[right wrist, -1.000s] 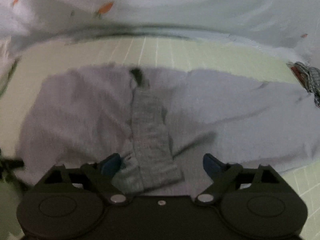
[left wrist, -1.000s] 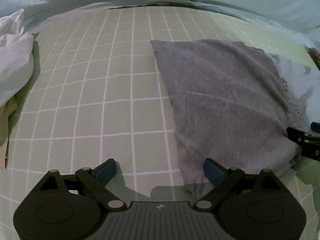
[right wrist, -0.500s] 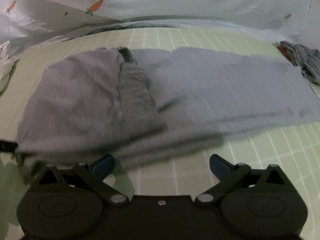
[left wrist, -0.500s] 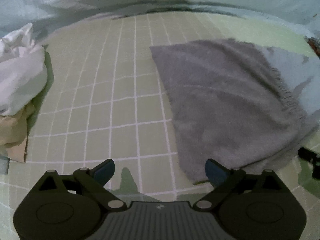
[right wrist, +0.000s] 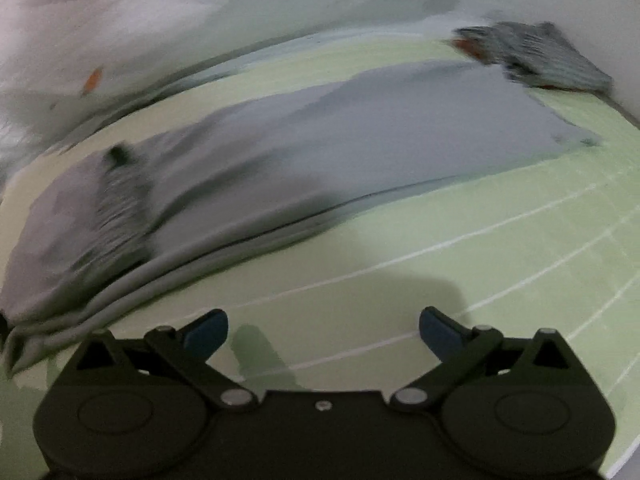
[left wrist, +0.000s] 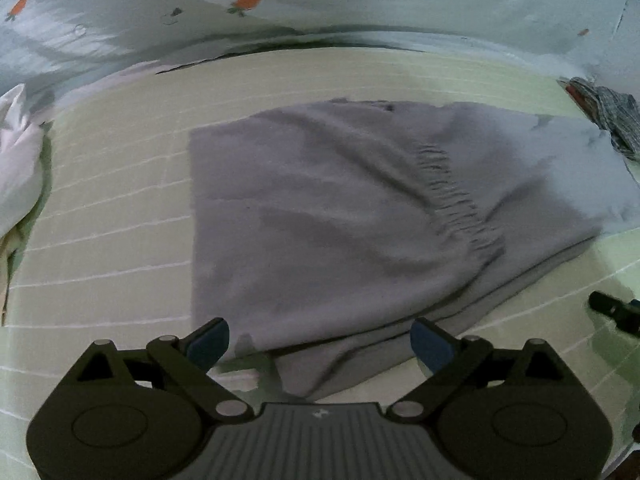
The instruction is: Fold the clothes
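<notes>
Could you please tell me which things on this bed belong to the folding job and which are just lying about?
Part of the job:
- grey trousers, partly folded on the green checked sheet
- left gripper and right gripper, both open and empty

Lying about:
- white cloth
- plaid garment
- carrot-print bedding

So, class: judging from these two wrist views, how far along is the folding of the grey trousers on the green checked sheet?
Done: the grey elastic-waisted trousers lie doubled over, layered edges stacked along the near side, on the green checked sheet.
In hand: nothing; the left gripper and right gripper are both open and empty.
Left: a long stretch extends right, probably needing another fold. A crumpled white garment and a plaid garment look unfolded.
</notes>
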Action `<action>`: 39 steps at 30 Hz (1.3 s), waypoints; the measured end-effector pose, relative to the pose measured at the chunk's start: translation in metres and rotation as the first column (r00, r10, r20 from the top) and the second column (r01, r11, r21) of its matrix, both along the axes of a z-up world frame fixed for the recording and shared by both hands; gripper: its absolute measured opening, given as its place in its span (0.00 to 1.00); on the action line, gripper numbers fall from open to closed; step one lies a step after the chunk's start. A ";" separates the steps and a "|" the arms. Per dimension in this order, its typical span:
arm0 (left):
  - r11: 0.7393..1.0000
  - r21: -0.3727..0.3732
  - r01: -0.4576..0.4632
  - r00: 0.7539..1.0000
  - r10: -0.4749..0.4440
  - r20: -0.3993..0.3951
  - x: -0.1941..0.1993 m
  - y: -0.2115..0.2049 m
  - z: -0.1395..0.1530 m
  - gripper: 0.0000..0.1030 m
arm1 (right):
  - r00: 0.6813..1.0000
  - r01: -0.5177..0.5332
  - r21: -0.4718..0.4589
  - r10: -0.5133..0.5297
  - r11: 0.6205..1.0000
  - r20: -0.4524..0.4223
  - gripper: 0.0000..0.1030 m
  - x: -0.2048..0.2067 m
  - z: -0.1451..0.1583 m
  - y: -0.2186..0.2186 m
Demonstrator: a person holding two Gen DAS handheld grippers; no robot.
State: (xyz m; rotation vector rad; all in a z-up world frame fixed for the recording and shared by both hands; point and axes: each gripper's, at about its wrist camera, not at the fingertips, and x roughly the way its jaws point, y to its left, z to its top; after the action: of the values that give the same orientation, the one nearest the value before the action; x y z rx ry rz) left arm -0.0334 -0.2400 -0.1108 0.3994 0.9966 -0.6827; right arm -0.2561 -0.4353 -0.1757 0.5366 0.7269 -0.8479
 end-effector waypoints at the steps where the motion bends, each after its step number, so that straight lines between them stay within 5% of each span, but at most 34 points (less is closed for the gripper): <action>1: 1.000 0.002 -0.006 1.000 0.006 -0.003 -0.002 -0.008 -0.001 0.94 | 1.000 0.023 0.000 -0.023 1.000 0.001 1.00 -0.008 -0.001 -0.012; 11: 0.987 0.036 -0.156 0.987 0.157 -0.023 0.018 -0.062 -0.016 0.94 | 0.970 0.233 -0.061 -0.228 0.970 0.081 1.00 -0.056 -0.012 -0.126; 17: 0.975 0.092 -0.201 0.978 0.205 -0.036 0.047 -0.082 -0.027 0.94 | 0.923 0.372 -0.082 -0.359 0.925 0.139 1.00 -0.063 -0.015 -0.193; 21: 0.968 0.121 -0.219 0.972 0.228 -0.063 0.063 -0.089 -0.037 1.00 | 0.909 0.406 -0.106 -0.390 0.908 0.144 1.00 -0.058 -0.018 -0.228; 30: 0.973 0.106 -0.206 0.973 0.215 -0.085 0.069 -0.092 -0.045 1.00 | 0.942 0.335 -0.196 -0.332 0.922 0.047 0.99 -0.033 -0.023 -0.259; 32: 0.973 0.096 -0.210 0.973 0.218 -0.081 0.068 -0.090 -0.047 1.00 | 0.952 0.305 -0.205 -0.302 0.930 0.046 0.82 -0.030 -0.022 -0.259; 34: 0.972 0.094 -0.214 0.972 0.221 -0.077 0.068 -0.088 -0.049 1.00 | 0.959 0.283 -0.206 -0.277 0.937 0.055 0.34 -0.028 -0.019 -0.258; 36: 0.972 0.095 -0.217 0.971 0.225 -0.077 0.067 -0.087 -0.050 1.00 | 0.961 0.273 -0.165 -0.263 0.948 0.081 0.18 -0.027 -0.016 -0.261; 39: 0.971 0.097 -0.218 0.971 0.226 -0.081 0.070 -0.091 -0.049 1.00 | 0.966 0.243 -0.122 -0.229 0.962 0.119 0.13 -0.022 -0.008 -0.261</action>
State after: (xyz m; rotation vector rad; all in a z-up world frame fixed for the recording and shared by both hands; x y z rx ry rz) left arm 0.0370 -0.3308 -0.1597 0.3288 1.1418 -0.4590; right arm -0.2777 -0.6965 -0.1837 0.5473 0.5115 -1.0757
